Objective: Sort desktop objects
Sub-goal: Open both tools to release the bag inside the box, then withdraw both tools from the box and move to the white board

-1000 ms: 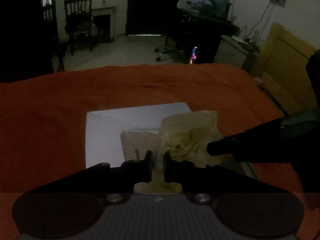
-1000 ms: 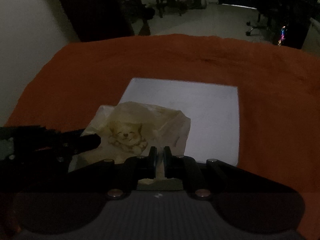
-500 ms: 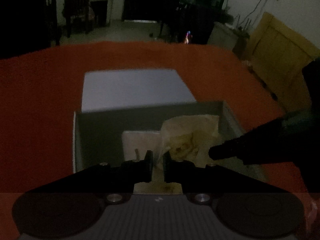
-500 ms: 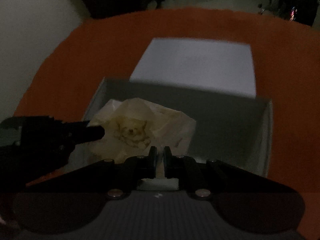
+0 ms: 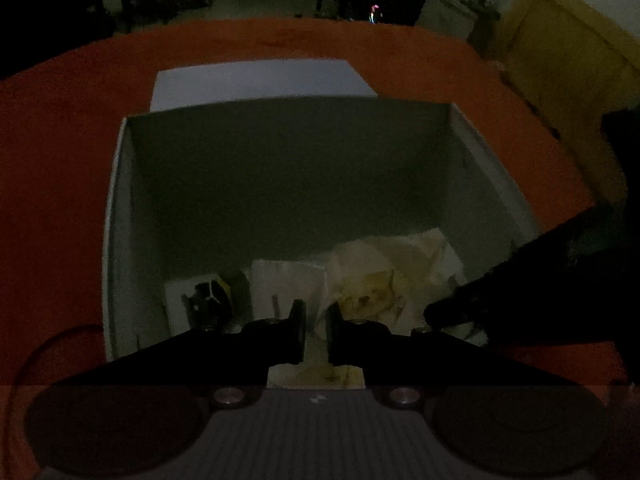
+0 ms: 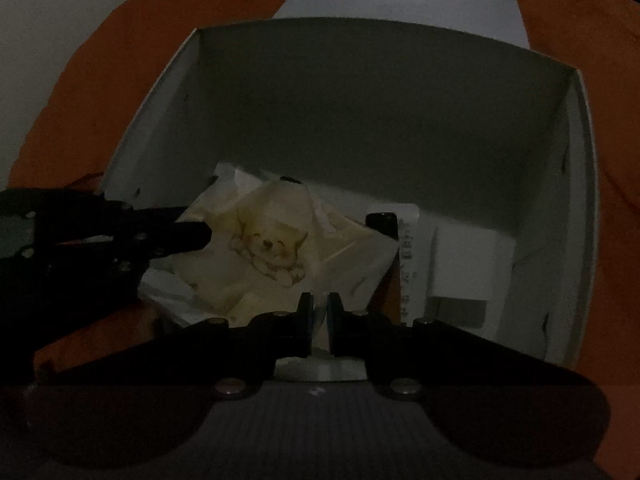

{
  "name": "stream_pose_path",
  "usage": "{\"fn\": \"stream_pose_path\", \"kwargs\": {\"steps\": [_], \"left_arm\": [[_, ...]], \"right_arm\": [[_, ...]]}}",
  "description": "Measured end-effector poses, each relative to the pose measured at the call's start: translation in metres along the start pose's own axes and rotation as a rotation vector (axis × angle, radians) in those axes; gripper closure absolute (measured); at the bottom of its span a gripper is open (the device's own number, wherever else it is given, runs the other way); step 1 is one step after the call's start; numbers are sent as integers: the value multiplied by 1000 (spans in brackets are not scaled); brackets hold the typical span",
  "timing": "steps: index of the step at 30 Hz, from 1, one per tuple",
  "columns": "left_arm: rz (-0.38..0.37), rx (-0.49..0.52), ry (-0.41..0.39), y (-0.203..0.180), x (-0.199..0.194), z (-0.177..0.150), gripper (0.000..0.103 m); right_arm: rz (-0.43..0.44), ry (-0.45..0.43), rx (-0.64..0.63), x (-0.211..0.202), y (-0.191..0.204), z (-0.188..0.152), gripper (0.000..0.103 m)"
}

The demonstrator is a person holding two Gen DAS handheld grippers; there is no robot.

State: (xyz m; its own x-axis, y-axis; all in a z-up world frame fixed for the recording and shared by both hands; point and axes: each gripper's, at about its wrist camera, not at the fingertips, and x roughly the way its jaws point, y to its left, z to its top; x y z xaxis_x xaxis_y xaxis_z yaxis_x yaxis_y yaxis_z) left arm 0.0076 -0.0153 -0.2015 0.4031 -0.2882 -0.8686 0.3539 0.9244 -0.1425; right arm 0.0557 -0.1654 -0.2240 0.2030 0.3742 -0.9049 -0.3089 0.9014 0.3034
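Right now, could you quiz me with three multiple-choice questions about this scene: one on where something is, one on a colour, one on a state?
1. Where is the puppy-print bag?
A. inside the white box
B. on the floor
C. on a chair

2. What colour is the cloth under the box?
A. blue
B. orange-red
C. green

3. How is the left gripper?
A. wide open
B. out of view
C. shut on the bag

Answers: A, box walls surround the bag; B, orange-red shows around the box; C, its fingers pinch the bag's edge.
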Motion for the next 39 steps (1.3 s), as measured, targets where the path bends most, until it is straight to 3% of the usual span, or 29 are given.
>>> {"fn": "stream_pose_path", "kwargs": {"steps": [7, 12, 14, 15, 17, 19, 21, 27, 30, 32, 36, 39], "left_arm": [[12, 6, 24, 0, 3, -7, 95], [24, 10, 34, 1, 4, -8, 90], [28, 13, 15, 4, -1, -5, 79], [25, 15, -2, 6, -6, -1, 76], [6, 8, -23, 9, -17, 7, 67], [-23, -7, -36, 14, -27, 16, 67], [-49, -25, -36, 16, -34, 25, 67], [-67, -19, -62, 21, -50, 50, 67], [-52, -16, -72, 27, -53, 66, 67], [-44, -28, -74, 36, -55, 79, 60], [-30, -59, -102, 63, -53, 113, 53], [16, -81, -122, 90, -37, 141, 45]], "right_arm": [[-9, 27, -19, 3, 5, -6, 94], [4, 47, -12, 4, 4, -3, 76], [9, 45, -3, 0, 2, 2, 66], [10, 39, -5, -3, 1, 5, 61], [15, 17, -16, -13, 0, 12, 59], [20, -5, -25, -25, -1, 20, 56], [23, -22, -26, -39, -5, 27, 46], [55, -80, 0, -79, -16, 53, 46], [77, -112, 20, -97, -25, 68, 45], [93, -121, 28, -106, -31, 79, 44], [127, -151, 65, -118, -56, 108, 27], [95, -182, 59, -119, -81, 137, 19]]}}
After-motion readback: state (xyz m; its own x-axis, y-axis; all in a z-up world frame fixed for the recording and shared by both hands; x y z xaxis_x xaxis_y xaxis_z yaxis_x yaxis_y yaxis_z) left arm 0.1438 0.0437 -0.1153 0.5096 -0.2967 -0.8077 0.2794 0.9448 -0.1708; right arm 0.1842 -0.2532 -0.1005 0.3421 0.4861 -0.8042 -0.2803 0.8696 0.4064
